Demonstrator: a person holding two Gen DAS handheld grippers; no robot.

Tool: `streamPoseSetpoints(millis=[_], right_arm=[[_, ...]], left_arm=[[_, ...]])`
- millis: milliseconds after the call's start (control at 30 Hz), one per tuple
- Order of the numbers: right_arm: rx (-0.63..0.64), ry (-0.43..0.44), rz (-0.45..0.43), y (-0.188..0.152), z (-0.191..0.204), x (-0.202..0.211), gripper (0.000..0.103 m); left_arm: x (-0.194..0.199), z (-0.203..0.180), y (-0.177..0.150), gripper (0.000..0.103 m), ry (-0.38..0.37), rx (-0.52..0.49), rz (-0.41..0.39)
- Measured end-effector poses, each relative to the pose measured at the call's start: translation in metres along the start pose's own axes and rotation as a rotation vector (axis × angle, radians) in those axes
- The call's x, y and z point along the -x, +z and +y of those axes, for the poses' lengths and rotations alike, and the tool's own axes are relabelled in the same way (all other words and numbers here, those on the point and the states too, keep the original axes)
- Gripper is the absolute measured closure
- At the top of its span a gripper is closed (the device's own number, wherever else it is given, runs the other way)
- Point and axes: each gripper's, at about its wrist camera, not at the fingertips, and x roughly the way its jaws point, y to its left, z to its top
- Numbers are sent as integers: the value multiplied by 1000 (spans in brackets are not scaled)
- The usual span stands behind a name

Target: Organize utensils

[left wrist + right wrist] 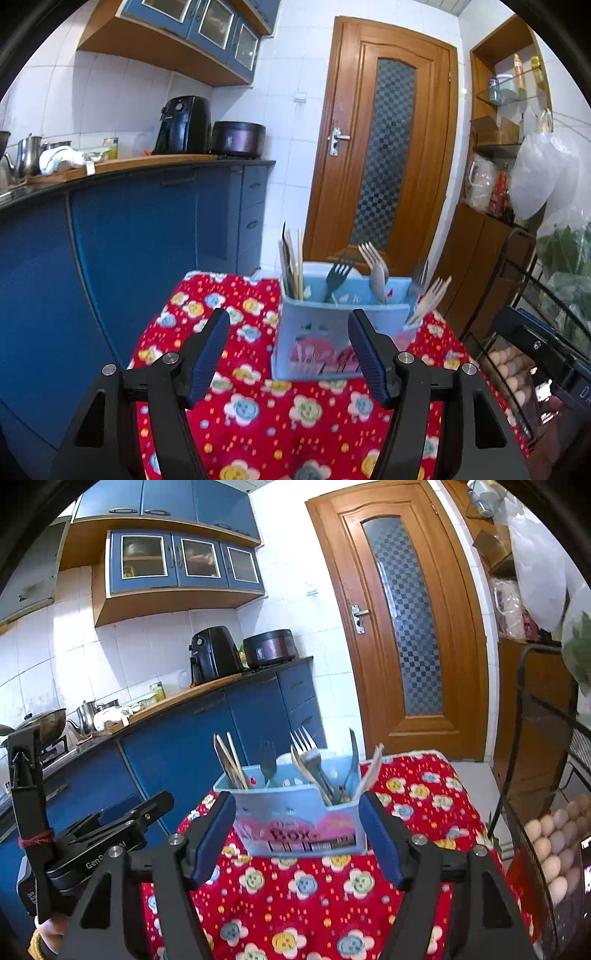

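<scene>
A light-blue utensil box (pixel 314 332) stands on a table with a red flowered cloth (pixel 258 406). It holds wooden chopsticks (pixel 295 266) at the left, a dark fork (pixel 338 277), and several silver and pale forks (pixel 376 269) at the right. My left gripper (pixel 288 332) is open and empty, just in front of the box. In the right wrist view the box (pixel 295 823) holds chopsticks (pixel 231 760) and forks (pixel 310 760). My right gripper (pixel 297 816) is open and empty, its jaws either side of the box front. The left gripper body (pixel 110 830) shows at lower left.
Blue kitchen cabinets (pixel 129 240) with a counter, an air fryer (pixel 183 123) and a cooker (pixel 238 138) run along the left. A wooden door (pixel 388 147) is behind the table. A black wire rack with eggs (pixel 554 849) stands at the right.
</scene>
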Motion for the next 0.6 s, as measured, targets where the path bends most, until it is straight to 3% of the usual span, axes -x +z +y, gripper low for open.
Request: streamPoseSetpoints(millis=[600], right_arm=[[28, -77, 60, -69, -9, 0, 26]], left_arm=[[6, -2, -65, 35, 38, -42, 59]])
